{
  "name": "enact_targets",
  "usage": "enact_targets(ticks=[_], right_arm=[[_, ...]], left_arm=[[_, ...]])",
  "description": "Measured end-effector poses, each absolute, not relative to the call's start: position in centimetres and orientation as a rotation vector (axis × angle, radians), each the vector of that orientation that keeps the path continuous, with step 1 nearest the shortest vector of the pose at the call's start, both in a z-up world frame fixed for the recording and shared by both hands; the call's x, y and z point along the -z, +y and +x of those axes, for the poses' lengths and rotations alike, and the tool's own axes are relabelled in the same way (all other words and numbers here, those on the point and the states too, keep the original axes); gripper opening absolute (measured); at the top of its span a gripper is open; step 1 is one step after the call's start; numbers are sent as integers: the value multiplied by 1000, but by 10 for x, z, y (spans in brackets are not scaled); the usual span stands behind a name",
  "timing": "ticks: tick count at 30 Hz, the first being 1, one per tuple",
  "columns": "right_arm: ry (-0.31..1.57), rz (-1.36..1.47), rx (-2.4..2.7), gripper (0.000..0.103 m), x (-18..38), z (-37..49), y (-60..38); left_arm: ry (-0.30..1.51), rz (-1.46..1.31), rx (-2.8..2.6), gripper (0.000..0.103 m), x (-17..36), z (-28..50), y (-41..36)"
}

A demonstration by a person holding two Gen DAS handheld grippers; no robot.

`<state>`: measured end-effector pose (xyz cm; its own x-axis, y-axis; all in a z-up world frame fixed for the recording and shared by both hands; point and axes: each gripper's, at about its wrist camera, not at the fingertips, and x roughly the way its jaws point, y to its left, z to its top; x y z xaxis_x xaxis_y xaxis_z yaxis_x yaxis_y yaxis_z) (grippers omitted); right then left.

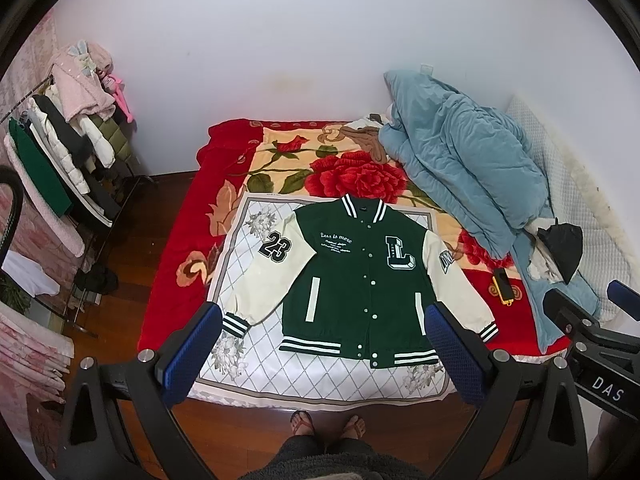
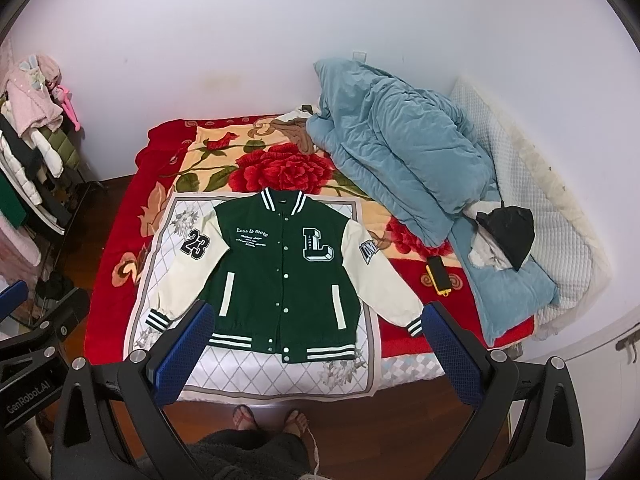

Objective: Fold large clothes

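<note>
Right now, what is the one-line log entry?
stage: pre-fold | jacket: flat, buttoned, sleeves spread | left gripper: open, empty | right gripper: open, empty

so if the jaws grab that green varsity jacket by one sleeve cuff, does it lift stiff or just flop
The green varsity jacket would probably flop: it lies flat and soft on the white quilted cloth, so the body should trail and drag. Its thick body and ribbed hem suggest some weight. The cream sleeve looks smooth, perhaps slippery.
</note>
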<state>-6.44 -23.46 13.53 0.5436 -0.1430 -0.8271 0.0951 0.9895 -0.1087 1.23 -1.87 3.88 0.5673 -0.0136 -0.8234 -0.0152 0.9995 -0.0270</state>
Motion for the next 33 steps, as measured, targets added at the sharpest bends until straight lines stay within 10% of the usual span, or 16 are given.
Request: enact_targets(ticks=[13,33], right_arm=[[981,34,232,103,-103,-10,-258],[1289,852,778,92,386,77,-632]], left_arm=[[872,58,-101,103,2,88,-25],[1176,216,-297,103,341,298,-111]])
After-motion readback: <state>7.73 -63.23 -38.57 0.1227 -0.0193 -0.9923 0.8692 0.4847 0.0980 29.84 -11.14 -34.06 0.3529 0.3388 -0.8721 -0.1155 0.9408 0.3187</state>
